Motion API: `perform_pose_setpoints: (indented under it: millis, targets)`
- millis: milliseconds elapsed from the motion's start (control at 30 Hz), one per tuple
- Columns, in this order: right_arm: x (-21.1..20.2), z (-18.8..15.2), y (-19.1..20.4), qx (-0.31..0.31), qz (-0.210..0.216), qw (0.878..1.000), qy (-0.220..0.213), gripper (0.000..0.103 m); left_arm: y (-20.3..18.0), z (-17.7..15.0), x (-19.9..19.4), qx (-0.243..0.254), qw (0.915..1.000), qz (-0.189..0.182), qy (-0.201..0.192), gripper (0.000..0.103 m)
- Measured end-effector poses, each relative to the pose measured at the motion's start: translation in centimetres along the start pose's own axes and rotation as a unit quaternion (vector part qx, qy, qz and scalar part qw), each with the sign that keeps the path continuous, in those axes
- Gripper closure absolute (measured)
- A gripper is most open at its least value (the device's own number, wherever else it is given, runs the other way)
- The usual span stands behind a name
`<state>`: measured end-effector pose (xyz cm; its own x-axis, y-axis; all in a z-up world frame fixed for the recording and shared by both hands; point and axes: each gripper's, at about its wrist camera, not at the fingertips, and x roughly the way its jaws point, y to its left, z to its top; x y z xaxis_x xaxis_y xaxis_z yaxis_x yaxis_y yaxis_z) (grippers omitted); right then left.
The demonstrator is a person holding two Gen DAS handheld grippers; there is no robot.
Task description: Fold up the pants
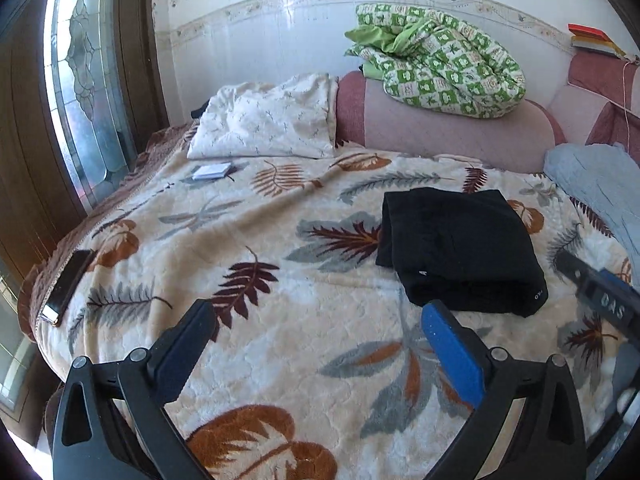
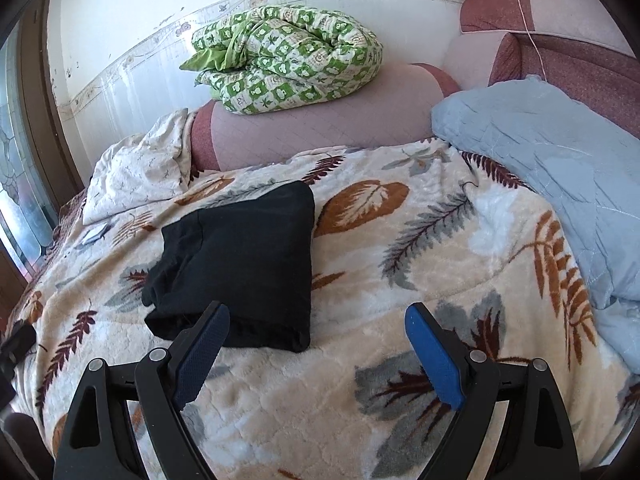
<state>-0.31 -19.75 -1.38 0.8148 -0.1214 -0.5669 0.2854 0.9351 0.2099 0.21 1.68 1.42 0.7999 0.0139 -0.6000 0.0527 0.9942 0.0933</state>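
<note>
Black pants (image 1: 460, 248) lie folded into a compact rectangle on the leaf-patterned blanket (image 1: 260, 340). In the left wrist view they sit ahead and to the right of my left gripper (image 1: 320, 316), which stands wide open with only blanket between its fingers. In the right wrist view the folded pants (image 2: 240, 264) lie ahead and to the left. My right gripper (image 2: 318, 320) is open too, and its left finger (image 2: 204, 344) overlaps the pants' near edge in the picture. Part of the right gripper's body (image 1: 600, 296) shows at the right edge of the left wrist view.
A green checked quilt (image 2: 288, 60) rests on the pink bolster (image 2: 320, 120) at the wall. A cream pillow (image 1: 264, 120) lies back left, a light blue quilt (image 2: 560, 168) on the right. A phone (image 1: 68, 284) and a small white pad (image 1: 212, 171) lie near the bed's left edge.
</note>
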Motion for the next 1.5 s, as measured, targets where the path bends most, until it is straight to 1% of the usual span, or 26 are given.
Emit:
perform_pose_setpoints:
  millis: [100, 133, 200, 267, 333, 400, 467, 567, 700, 800, 900, 1067, 1200, 1367, 1433, 1500]
  targets:
    - [2.4, 1.6, 1.6, -0.025, -0.003, 1.0, 0.002, 0.01, -0.2, -0.1, -0.3, 0.002, 1.0, -0.007, 0.004, 0.0]
    - [3.8, 1.7, 2.1, -0.033, -0.009, 0.999, 0.011, 0.01, -0.2, -0.1, -0.5, 0.003, 0.9999, -0.009, 0.004, 0.0]
    - [6.7, 1.0, 2.4, -0.053, -0.037, 0.997, 0.047, 0.01, 0.0, 0.1, -0.8, 0.009, 0.9999, -0.011, 0.002, 0.0]
    - [7.8, -0.2, 1.8, -0.054, -0.042, 0.995, 0.071, 0.011, 0.1, 0.2, -0.9, 0.013, 0.9999, -0.011, -0.002, 0.0]
    - [7.7, -1.2, 0.6, -0.045, -0.037, 0.995, 0.082, 0.01, 0.2, 0.1, -0.6, 0.013, 0.9999, -0.008, -0.002, 0.0]
    - [6.9, -1.2, -0.2, -0.035, -0.036, 0.995, 0.085, 0.01, 0.1, 0.0, 0.0, 0.012, 0.9998, -0.012, 0.006, 0.0]
    - [5.6, -0.7, -0.3, -0.034, -0.039, 0.996, 0.077, 0.01, -0.3, -0.2, 0.1, 0.018, 0.9998, -0.009, 0.007, 0.0]
    - [3.0, -0.8, 0.0, -0.05, -0.048, 0.996, 0.05, 0.009, -0.7, -0.3, -0.3, 0.033, 0.9994, -0.002, -0.007, 0.0]
    - [1.1, -2.5, 0.1, -0.041, -0.028, 0.998, 0.043, 0.009, -1.0, -0.1, -1.3, 0.039, 0.9988, 0.005, -0.028, 0.0]
    - [0.8, -3.8, 0.1, -0.033, -0.02, 0.998, 0.052, 0.009, -1.1, -0.1, -1.4, 0.042, 0.9988, 0.008, -0.027, 0.0]
    - [1.1, -4.2, 0.3, -0.03, -0.012, 0.998, 0.059, 0.009, -1.3, -0.3, -1.2, 0.045, 0.9988, 0.003, -0.018, 0.0]
    - [0.8, -4.5, 0.9, -0.04, -0.011, 0.998, 0.05, 0.009, -1.2, -0.4, -1.0, 0.037, 0.9991, -0.022, -0.005, 0.0]
    - [0.9, -4.9, 1.5, -0.049, -0.008, 0.997, 0.05, 0.009, -1.2, -0.5, -1.0, 0.034, 0.999, -0.03, -0.002, 0.0]
    - [1.0, -5.2, 2.2, -0.06, -0.002, 0.997, 0.05, 0.009, -1.5, -0.7, -1.6, 0.043, 0.9987, -0.021, -0.017, 0.0]
    - [0.9, -5.3, 2.4, -0.066, -0.003, 0.997, 0.047, 0.009, -1.7, -0.7, -1.8, 0.047, 0.9983, -0.028, -0.021, 0.0]
    - [0.8, -5.3, 2.6, -0.07, -0.002, 0.997, 0.045, 0.009, -1.8, -0.6, -1.8, 0.047, 0.998, -0.039, -0.015, 0.0]
